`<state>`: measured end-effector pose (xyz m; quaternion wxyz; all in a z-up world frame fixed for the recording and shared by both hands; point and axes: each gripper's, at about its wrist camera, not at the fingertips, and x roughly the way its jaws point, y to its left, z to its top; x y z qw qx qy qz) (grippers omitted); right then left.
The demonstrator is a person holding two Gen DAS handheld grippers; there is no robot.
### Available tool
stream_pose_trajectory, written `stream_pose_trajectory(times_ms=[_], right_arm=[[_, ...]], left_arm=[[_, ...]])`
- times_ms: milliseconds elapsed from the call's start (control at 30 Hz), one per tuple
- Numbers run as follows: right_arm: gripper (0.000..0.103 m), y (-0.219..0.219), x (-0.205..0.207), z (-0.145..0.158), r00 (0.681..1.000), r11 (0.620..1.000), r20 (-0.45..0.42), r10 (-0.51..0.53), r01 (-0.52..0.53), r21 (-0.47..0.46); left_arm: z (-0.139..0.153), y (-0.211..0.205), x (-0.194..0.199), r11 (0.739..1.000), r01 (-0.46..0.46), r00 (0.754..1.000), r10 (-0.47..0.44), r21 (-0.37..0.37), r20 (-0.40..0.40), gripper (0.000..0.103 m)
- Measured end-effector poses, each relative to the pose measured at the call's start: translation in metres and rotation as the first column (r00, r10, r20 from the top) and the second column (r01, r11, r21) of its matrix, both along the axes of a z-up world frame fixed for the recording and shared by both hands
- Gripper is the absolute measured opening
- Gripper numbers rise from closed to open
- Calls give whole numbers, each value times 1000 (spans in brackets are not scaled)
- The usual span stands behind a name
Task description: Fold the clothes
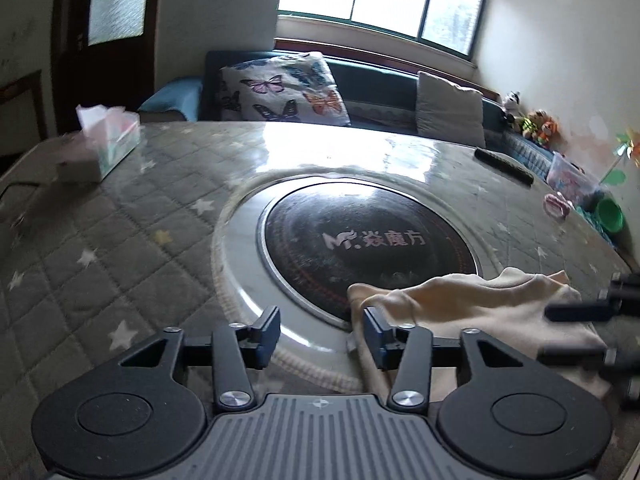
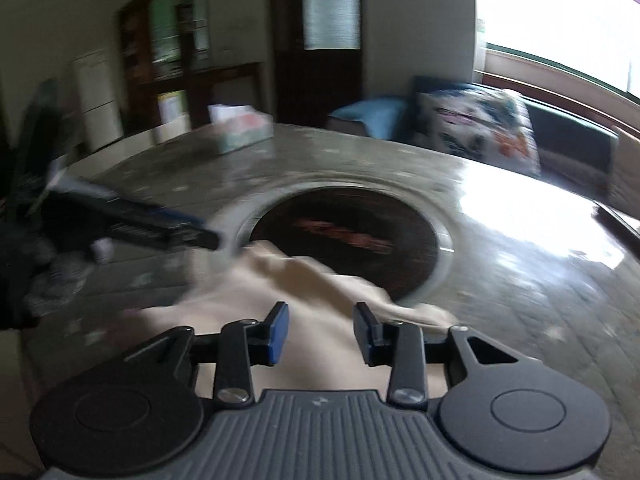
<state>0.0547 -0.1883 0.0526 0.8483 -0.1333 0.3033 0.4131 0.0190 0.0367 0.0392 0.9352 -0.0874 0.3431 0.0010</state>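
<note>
Left gripper: jaws stand apart, nothing clamped between them. Its right-hand finger sits just at the near left edge of the cloth; whether it touches the fabric cannot be told. Below the gap lies the pale ring of the table's centre.

Right gripper: jaws apart, with the cloth lying under the gap and not pinched. This view is blurred.

The cloth is a cream, soft-looking garment, bunched and creased, with no clean fold visible. In the left wrist view it lies at lower right of the frame, its far edge overlapping the dark round hotplate. In the right wrist view it fills the lower centre, reaching up to the hotplate's near rim. The other gripper shows as dark bars at the right edge of the left view and at mid left of the right view.

The table carries a grey quilted cover with stars under a glossy sheet.

Containers: a tissue box at upper left of the left view, with a tissue standing out of its top. A clear tub at far right; its contents are too small to tell. A green bowl beside it.
</note>
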Motion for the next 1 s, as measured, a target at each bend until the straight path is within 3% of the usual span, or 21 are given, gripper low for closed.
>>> stream_pose_trajectory(times_ms=[200,333,567,700,800,933,1000], right_arm=[[44,46,-42,-9,979,977,51,199,-195,-82],[45,70,-67,-17,949,946,96,300,-283,-161],[44,94,-91,-32,907,900,174,382,-324,-292],[42,99,-98,-40,900,893,205,385,-307,-329],[33,96,-98,-38,907,901,207,367,-291,-320],[12,87,-93,-28,930,928,180,320,-270,-258],[9,80,-88,-21,944,943,153,294,-259,-211]], left_arm=[[4,12,-17,999,-33,999,33,-37,-3,69],[5,18,-23,996,-47,999,46,-76,-14,70],[-1,23,-26,983,-54,998,45,-178,-54,71],[-4,22,-23,967,-49,996,30,-252,-81,71],[-8,21,-18,943,-62,993,26,-327,-111,71],[-13,20,-13,909,-93,989,38,-406,-143,71],[-16,19,-11,894,-114,986,48,-433,-161,72]])
